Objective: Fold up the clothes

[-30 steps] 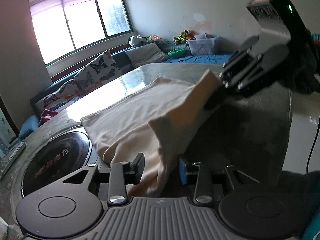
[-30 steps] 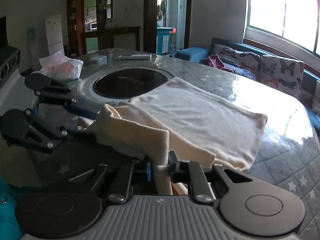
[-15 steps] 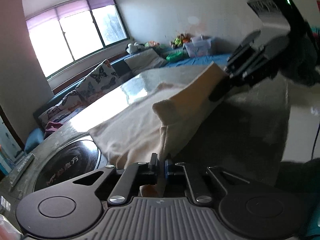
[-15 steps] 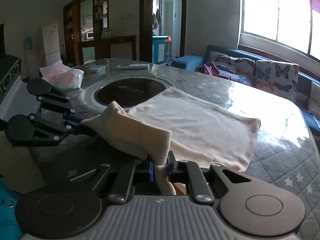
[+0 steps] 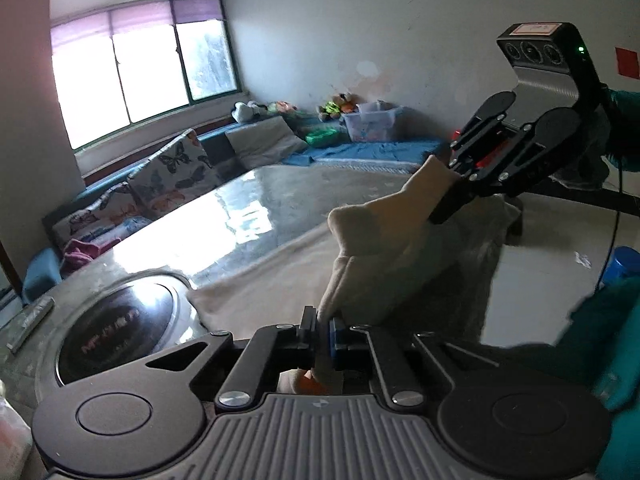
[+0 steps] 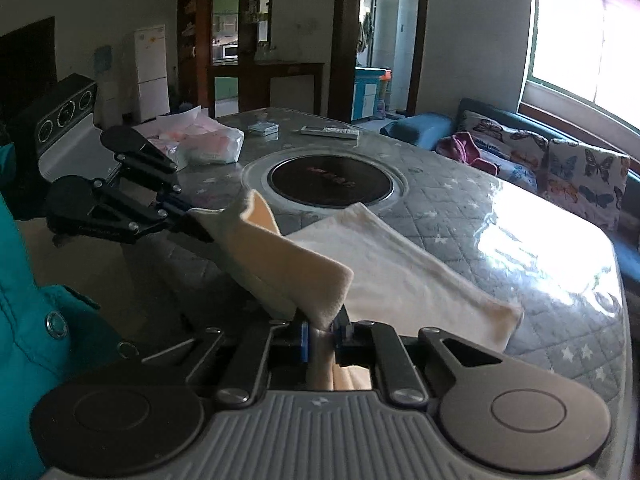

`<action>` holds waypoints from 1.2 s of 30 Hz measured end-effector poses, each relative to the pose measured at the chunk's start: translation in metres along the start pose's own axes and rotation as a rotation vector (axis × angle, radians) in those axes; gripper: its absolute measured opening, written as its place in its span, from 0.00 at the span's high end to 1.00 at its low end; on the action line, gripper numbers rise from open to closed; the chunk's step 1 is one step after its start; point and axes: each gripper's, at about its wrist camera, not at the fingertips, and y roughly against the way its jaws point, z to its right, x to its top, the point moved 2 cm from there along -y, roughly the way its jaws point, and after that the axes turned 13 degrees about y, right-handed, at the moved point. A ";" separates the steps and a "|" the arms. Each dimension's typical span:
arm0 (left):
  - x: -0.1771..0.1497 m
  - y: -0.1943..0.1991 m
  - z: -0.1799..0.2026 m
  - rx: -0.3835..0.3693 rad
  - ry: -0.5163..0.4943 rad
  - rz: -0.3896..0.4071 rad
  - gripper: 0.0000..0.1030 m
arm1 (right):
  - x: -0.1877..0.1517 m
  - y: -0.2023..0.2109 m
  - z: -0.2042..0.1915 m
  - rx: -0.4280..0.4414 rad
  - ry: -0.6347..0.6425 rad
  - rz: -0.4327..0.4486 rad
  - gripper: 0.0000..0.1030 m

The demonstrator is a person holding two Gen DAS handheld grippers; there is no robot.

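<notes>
cloth (image 6: 400, 276): cream piece, far half flat on the counter (image 6: 500, 208) just beside the round cooktop (image 6: 332, 178); near edge lifted off the surface and stretched between the two grippers

left gripper (image 5: 324, 330): jaws closed on one near corner of the cloth, fabric bunched right between the pads

right gripper (image 6: 322, 336): same deal, jaws pinched tight on the other near corner

step: looks like mid-fold to me, near edge is up in the air and the fold hasn't landed yet

next move: I'd guess both grippers carry the raised edge forward over the flat part toward the far edge, keeping level so the corners line up, then lower and let go

watch out: if one side leads, the fold probably goes crooked; also the glossy counter might let the bottom layer slide

other stuff: plastic bag (image 6: 204, 146) and a remote (image 6: 330, 132) sit well apart from the cloth
</notes>
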 end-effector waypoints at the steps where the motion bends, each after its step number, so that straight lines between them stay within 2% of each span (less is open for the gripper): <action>1: 0.004 -0.008 -0.005 0.006 0.005 -0.003 0.93 | 0.003 -0.002 0.003 -0.006 0.003 0.001 0.91; 7: 0.030 -0.056 -0.034 0.043 0.038 -0.018 0.93 | 0.019 -0.029 0.044 -0.058 0.010 -0.005 0.91; 15: 0.063 -0.120 -0.074 0.093 0.083 -0.041 0.93 | 0.028 -0.093 0.103 -0.083 -0.001 -0.095 0.91; 21: 0.052 -0.174 -0.099 0.152 0.166 -0.121 0.93 | 0.008 -0.156 0.136 -0.125 -0.105 -0.165 0.88; 23: 0.047 -0.185 -0.104 0.170 0.183 -0.136 0.91 | -0.002 -0.167 0.143 -0.150 -0.156 -0.171 0.78; 24: 0.046 -0.186 -0.107 0.176 0.191 -0.133 0.89 | -0.007 -0.172 0.146 -0.162 -0.181 -0.175 0.79; 28: 0.051 -0.185 -0.112 0.208 0.195 -0.115 0.81 | -0.021 -0.161 0.149 -0.231 -0.269 -0.134 0.77; 30: 0.054 -0.187 -0.115 0.231 0.187 -0.108 0.81 | -0.024 -0.149 0.143 -0.254 -0.285 -0.099 0.77; 36: 0.058 -0.194 -0.127 0.320 0.251 -0.119 0.81 | -0.039 -0.131 0.114 -0.251 -0.321 -0.076 0.77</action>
